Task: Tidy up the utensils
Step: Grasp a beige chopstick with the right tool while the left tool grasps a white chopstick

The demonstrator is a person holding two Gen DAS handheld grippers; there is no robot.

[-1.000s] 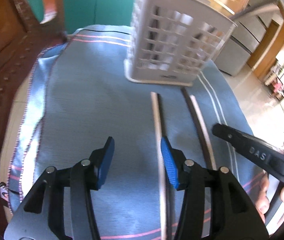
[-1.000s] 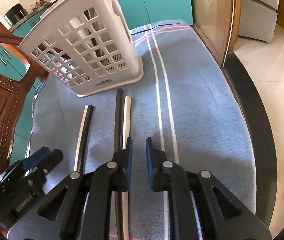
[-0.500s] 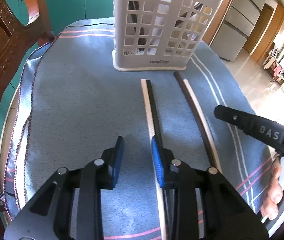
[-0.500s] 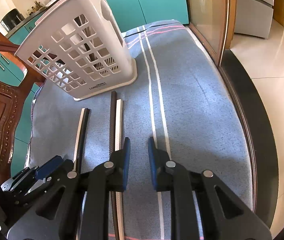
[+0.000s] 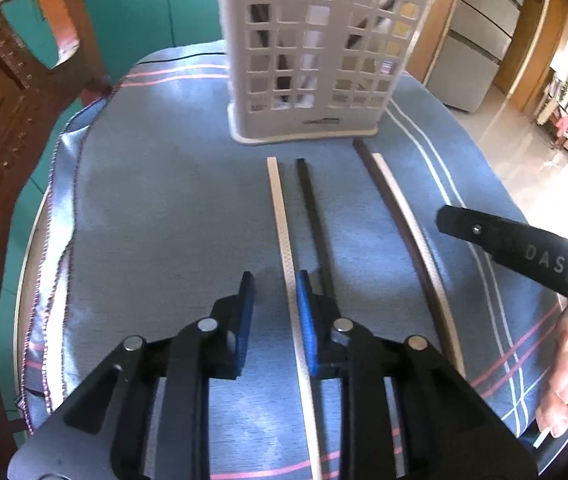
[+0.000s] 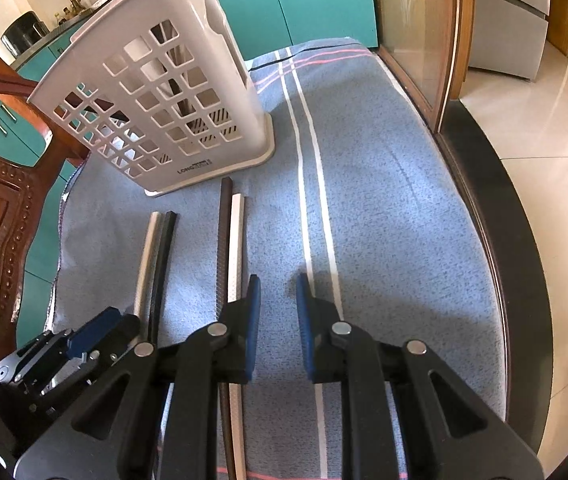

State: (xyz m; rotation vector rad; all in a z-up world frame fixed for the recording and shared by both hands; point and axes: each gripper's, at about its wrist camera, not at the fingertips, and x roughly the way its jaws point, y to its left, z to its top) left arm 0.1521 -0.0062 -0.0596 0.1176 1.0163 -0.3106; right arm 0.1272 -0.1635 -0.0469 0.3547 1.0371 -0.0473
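Left gripper [image 5: 271, 292], lower centre of frame, jaws closing around white chopstick [image 5: 284, 236], not yet pinching. Black chopstick [image 5: 314, 216] just right. Right gripper [image 6: 277, 296] slightly parted, empty, over blue cloth [image 6: 396, 216]. White utensil basket [image 5: 320, 52] at top centre.

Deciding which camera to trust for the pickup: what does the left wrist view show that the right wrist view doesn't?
Only the left wrist view: the left gripper, jaws closing around the white chopstick, and a person's fingers. Only the right wrist view: the right gripper, nothing between its jaws, and a glass cabinet door. Both: the white utensil basket, both chopstick pairs, the blue striped cloth.
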